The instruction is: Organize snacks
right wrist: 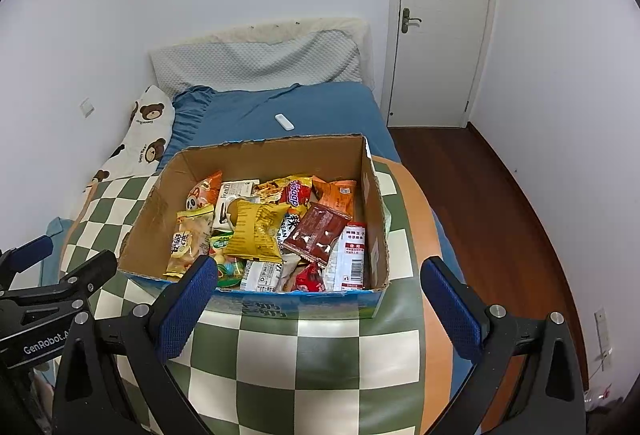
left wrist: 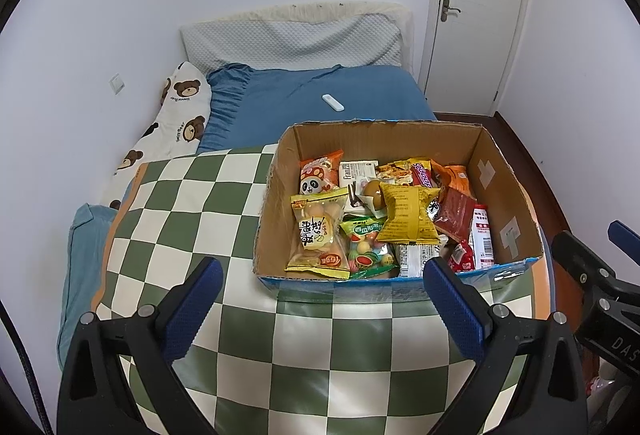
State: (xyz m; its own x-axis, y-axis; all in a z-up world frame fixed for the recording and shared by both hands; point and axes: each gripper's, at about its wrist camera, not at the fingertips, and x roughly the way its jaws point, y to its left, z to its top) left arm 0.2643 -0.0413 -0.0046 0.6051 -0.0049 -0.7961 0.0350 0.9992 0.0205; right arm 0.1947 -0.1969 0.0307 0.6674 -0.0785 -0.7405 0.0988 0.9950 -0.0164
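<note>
A cardboard box [left wrist: 280,171] [right wrist: 376,203] full of several snack packets sits on a green-and-white checkered cloth [left wrist: 192,203] [right wrist: 320,355]. On top lie a yellow crinkled bag [left wrist: 406,213] [right wrist: 256,231], a dark red packet [left wrist: 454,213] [right wrist: 320,231] and a clear bag of round cakes [left wrist: 320,231] [right wrist: 188,239]. My left gripper [left wrist: 324,275] hovers open just before the box's near wall, holding nothing. My right gripper [right wrist: 320,271] is open too, near the same wall, and empty. Each gripper shows at the edge of the other's view.
The cloth covers a bed with a blue sheet [left wrist: 300,99] [right wrist: 320,107]. A white remote [left wrist: 333,102] [right wrist: 284,122] lies on the sheet behind the box. A bear-print pillow [left wrist: 176,115] lies at the left wall; a white door [right wrist: 440,19] and wooden floor [right wrist: 480,203] are to the right.
</note>
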